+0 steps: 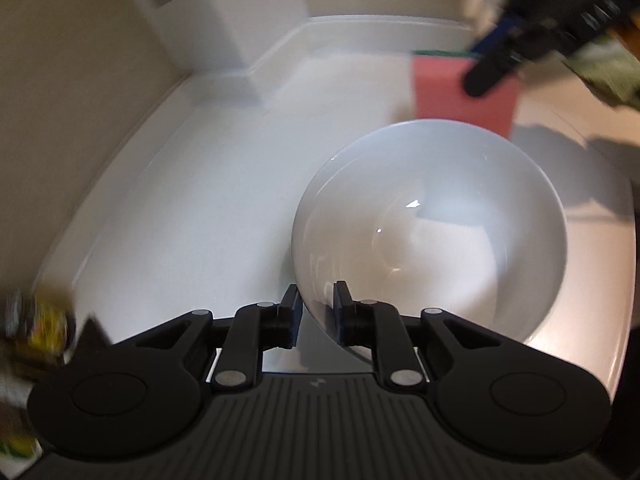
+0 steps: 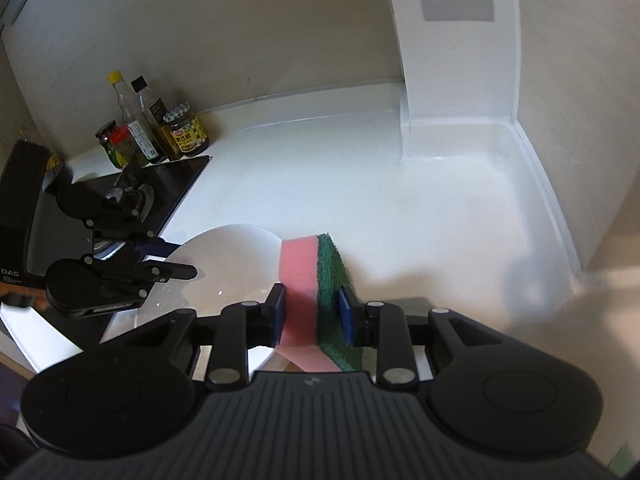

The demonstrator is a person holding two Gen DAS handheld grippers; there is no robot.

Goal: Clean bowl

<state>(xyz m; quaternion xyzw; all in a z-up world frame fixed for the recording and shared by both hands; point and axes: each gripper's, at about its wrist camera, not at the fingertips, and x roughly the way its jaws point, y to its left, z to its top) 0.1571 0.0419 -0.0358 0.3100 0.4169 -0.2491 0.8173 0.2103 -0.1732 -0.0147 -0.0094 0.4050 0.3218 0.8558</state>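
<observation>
The left claw (image 1: 314,314) is pinching the near rim of the white bowl (image 1: 432,232), which is sitting on the white table (image 1: 208,184). The right claw (image 2: 312,314) is gripping the sponge (image 2: 304,276), pink foam toward the bowl, green pad away, just beside the far rim. No dirt is showing inside the bowl, so the stage is unclear.

Judgement: any wiping is calling for a firm rim grip, so the bowl is not tipping or sliding under sponge pressure.

Bottles and jars (image 2: 156,128) and a black stove top (image 2: 168,184) are standing well apart; nothing is blocking.
</observation>
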